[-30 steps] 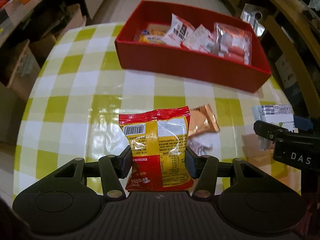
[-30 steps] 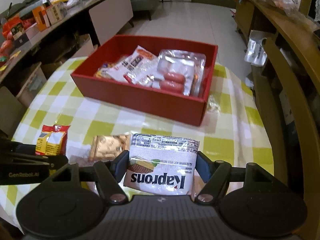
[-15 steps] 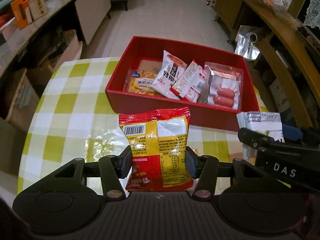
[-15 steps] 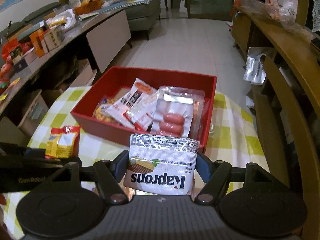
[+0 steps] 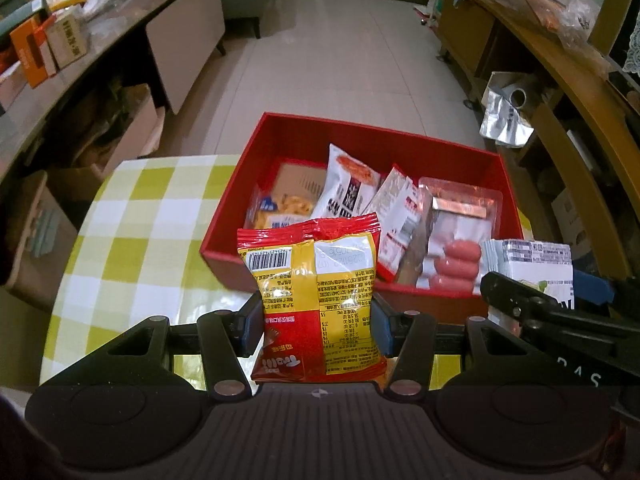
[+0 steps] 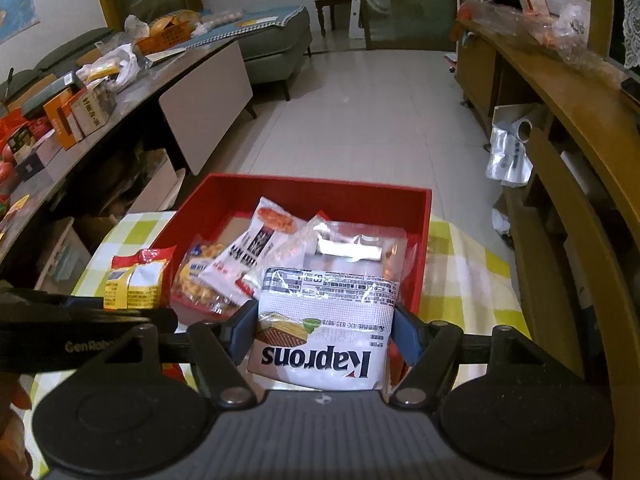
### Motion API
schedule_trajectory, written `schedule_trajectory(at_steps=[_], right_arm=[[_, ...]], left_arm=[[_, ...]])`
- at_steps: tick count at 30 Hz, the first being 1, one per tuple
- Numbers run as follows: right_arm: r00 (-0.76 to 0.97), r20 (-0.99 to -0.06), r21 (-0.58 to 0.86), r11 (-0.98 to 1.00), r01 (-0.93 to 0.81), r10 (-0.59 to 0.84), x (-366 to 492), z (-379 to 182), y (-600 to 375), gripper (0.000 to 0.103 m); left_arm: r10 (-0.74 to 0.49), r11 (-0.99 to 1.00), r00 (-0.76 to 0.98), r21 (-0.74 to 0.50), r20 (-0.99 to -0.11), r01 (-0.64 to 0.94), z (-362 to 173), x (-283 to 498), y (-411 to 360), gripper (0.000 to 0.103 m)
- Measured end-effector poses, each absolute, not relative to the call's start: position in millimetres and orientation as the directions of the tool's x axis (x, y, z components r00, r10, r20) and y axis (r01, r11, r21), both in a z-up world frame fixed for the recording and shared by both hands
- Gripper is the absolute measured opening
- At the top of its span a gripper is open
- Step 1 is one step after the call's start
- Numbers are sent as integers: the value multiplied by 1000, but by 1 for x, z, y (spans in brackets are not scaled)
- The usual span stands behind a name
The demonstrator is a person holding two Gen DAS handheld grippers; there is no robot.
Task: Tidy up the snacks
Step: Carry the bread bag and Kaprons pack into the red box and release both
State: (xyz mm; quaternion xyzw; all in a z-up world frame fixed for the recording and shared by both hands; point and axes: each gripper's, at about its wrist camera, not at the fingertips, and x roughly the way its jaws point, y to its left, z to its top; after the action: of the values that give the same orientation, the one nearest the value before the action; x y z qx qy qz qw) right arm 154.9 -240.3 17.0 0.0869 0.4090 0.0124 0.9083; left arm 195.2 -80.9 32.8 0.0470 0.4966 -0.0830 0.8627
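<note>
Holding two snacks above the near edge of the red box (image 5: 224, 248), we see each claw pinching its own packet; our left claw (image 5: 316, 326) presses its blue pads against the sides of a red and yellow snack bag (image 5: 316, 292), which stands upright between them with its barcode toward the camera; our right claw (image 6: 324, 330) clamps a white Kaprons wafer pack (image 6: 324, 340) the same way, its printed name upside down in the right wrist view; from the left wrist view we see that wafer pack at the right edge, just beside the box's near right corner, and from the right wrist view we see the snack bag at the left, just beside the box's near left corner; the box sits on a table (image 5: 132, 240) covered in a yellow-green and white check cloth; inside it lie a clear pack of sausages (image 5: 456, 264) at the right, two white sachets (image 5: 348, 192) leaning together in the middle, and a clear bag of yellow snacks (image 6: 200, 276) at the left, over a brown card on the box floor; beyond the table we see a pale tiled floor (image 6: 360, 120).
</note>
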Motion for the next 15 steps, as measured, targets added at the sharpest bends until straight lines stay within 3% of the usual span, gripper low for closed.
schedule_trajectory(at_steps=[15], right_arm=[[686, -724, 148, 987, 61, 67, 197, 2, -251, 78]], left_arm=[[-47, 982, 520, 56, -853, 181, 23, 240, -102, 61]])
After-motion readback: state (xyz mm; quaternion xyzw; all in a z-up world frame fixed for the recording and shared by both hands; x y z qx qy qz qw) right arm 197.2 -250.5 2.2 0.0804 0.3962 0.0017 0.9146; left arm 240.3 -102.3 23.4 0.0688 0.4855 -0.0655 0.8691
